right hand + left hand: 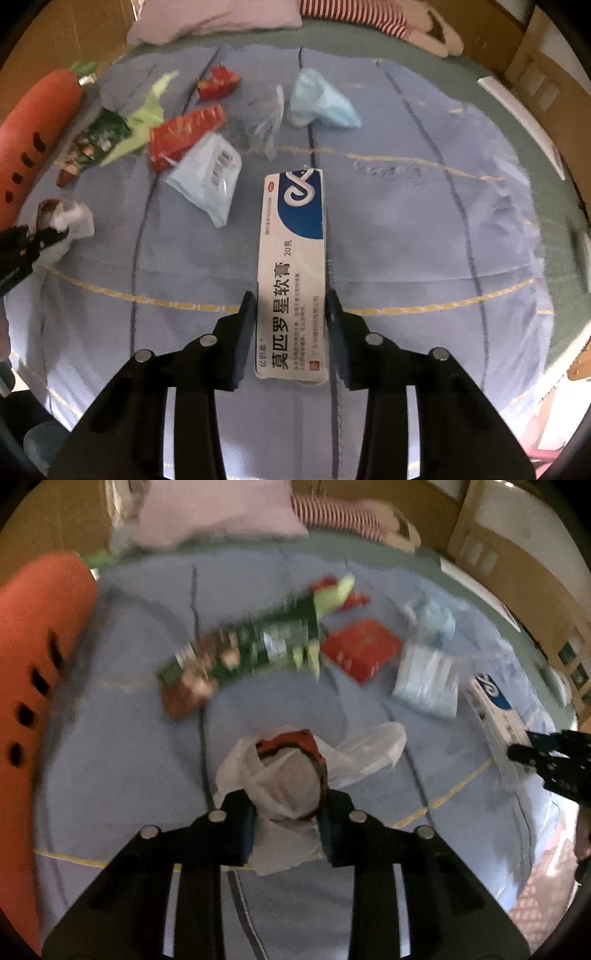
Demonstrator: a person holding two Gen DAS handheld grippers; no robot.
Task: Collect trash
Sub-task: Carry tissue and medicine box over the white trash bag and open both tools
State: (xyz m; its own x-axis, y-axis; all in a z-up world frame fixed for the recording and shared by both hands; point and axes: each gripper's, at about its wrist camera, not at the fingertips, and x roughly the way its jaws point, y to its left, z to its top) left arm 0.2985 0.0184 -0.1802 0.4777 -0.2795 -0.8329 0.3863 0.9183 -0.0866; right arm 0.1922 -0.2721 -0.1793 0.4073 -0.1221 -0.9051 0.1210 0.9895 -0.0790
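**Two pieces of litter in hand, more waiting on the bedspread**

Left gripper closed narrow on the crumpled white tissue wad, pads pressing both sides, orange-red scrap tucked inside the bundle. Soft, feather-light, compressible; likely to sag or shed a loose tail, so best pinched through the dense middle rather than by the flapping edge. No fragility to fear.

Right gripper clamped on the near end of the ointment box, jaws flat against its long sides. Thin card, light, fairly stiff lengthwise yet easy to crush across; held at one end, so some droop or swing probable. Gentle squeeze advised, grip nearer the middle if retaken.

Both items just above the blue bedspread. Further off to the left: green snack wrapper, red packet, pale blue tissue pack, and farther away a clear plastic film and crumpled blue mask. All slick, thin, springy; foil likely to slip, so better taken at a crease or folded edge. Orange carrot plush at far left, probably not trash.
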